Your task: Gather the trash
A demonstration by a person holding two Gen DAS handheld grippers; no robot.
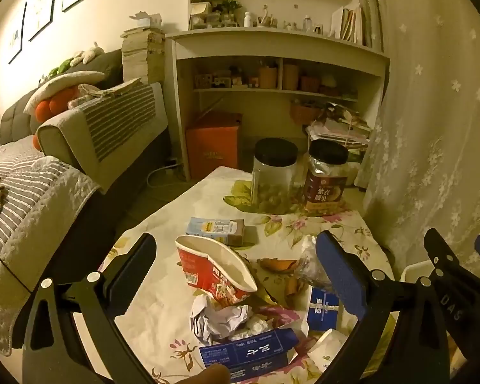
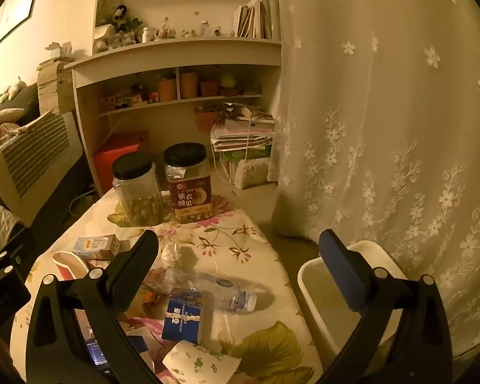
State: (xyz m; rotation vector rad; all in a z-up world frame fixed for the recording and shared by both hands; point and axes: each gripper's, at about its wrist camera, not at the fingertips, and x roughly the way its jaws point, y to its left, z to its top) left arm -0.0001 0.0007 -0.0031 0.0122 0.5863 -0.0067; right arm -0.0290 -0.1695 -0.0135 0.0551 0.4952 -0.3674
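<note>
Nearest the lens, on a floral-clothed bench (image 1: 176,198): dark blue carton (image 1: 249,352) at the bottom edge, crumpled white paper (image 1: 220,316) just behind it. Spread wide over this clutter, left gripper (image 1: 240,275), fingers (image 1: 342,275) apart and gripping nothing. Between them, red squashed noodle cup (image 1: 214,272) lying on its side; behind it, pale blue carton (image 1: 216,228). Further back, two black-lidded jars (image 1: 273,176), side by side. To the right, right gripper (image 2: 236,275), fingers equally wide and empty. Below it, clear plastic bottle (image 2: 227,294) on its side, small blue box (image 2: 184,320) touching it, patterned paper cup (image 2: 201,363) nearer the lens. Off the bench's right edge, white bin (image 2: 304,275), beside a lace curtain (image 2: 400,128).
</note>
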